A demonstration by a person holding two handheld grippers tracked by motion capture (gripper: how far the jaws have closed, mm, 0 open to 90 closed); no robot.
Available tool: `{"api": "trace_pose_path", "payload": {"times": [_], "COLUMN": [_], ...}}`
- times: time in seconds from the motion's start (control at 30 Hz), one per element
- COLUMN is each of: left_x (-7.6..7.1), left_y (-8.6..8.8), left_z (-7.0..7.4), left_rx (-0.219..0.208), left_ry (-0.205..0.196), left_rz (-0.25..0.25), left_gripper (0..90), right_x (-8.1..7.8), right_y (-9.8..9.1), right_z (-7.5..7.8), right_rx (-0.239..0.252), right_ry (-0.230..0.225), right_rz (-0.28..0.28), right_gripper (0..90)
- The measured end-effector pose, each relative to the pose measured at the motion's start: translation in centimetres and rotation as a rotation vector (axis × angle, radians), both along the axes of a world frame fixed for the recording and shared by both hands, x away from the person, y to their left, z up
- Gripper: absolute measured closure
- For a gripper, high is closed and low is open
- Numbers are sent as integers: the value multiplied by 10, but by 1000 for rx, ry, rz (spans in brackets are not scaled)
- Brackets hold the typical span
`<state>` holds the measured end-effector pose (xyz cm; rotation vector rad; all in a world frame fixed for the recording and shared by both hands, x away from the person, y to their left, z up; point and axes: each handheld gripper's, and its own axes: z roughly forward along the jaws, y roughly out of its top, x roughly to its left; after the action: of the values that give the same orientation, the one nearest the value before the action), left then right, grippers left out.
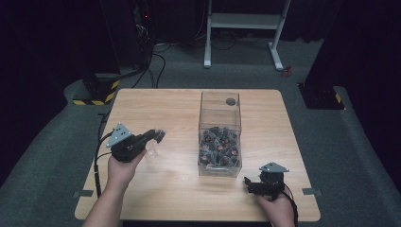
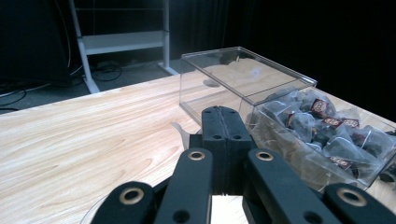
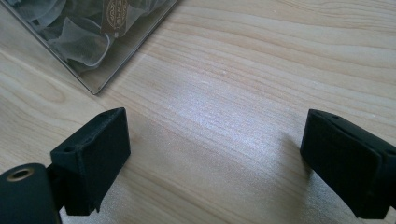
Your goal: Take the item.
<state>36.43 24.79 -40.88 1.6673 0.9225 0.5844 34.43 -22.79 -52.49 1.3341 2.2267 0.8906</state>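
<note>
From the high view, my left gripper [image 1: 158,136] is held over the left half of the wooden table [image 1: 156,101], jaws pointing right toward the clear box [image 1: 220,135]. Something pale and see-through sits at the jaw tips, but it is too small and blurred here for me to name. The box stands upright near the table's middle, tall and transparent. Its lower part, on my side, is heaped with tea bags [image 1: 218,146], dark bundles with reddish-brown labels; its upper part is bare. My right gripper [image 1: 253,182] rests low at the table's near right corner, just beside the box's near right corner.

In the left gripper view, my left gripper [image 2: 225,122] has its two black jaws pressed flat together, with a thin pale edge showing just to their left. Whether that is pinched between them I cannot tell. Just beyond the jaws is the clear box [image 2: 243,74], where the tea bags [image 2: 327,126] show as gauzy translucent pouches around dark contents, each with a small brown-and-red tag.

In the right gripper view, my right gripper [image 3: 215,144] has its jaws standing wide apart over bare wood, nothing between them. The box's corner [image 3: 100,70] lies at upper left, apart from the jaws, with filmy pouches and one tag visible through its wall.
</note>
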Motion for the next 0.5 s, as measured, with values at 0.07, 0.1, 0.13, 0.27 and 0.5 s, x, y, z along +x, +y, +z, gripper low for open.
{"api": "trace_pose_path", "payload": {"times": [0.07,0.1,0.13,0.27,0.5], "left_x": [0,-1,-1,-2,-2], "left_y": [3,5,6,12,21], "left_z": [-1,-1,-2,-4,-8], "left_rx": [-4,-7,-2,-4,-3], "left_ry": [4,7,5,11,23], "left_rz": [8,13,15,28,47], "left_gripper": [900,900,900,900,900], "right_x": [0,0,0,0,0], "right_y": [0,0,0,0,0], "right_z": [0,0,0,0,0], "right_rx": [0,-1,-1,0,0], "right_ry": [0,-1,-1,-1,0], "right_rz": [0,1,1,0,0], "right_gripper": [82,82,82,82,82]}}
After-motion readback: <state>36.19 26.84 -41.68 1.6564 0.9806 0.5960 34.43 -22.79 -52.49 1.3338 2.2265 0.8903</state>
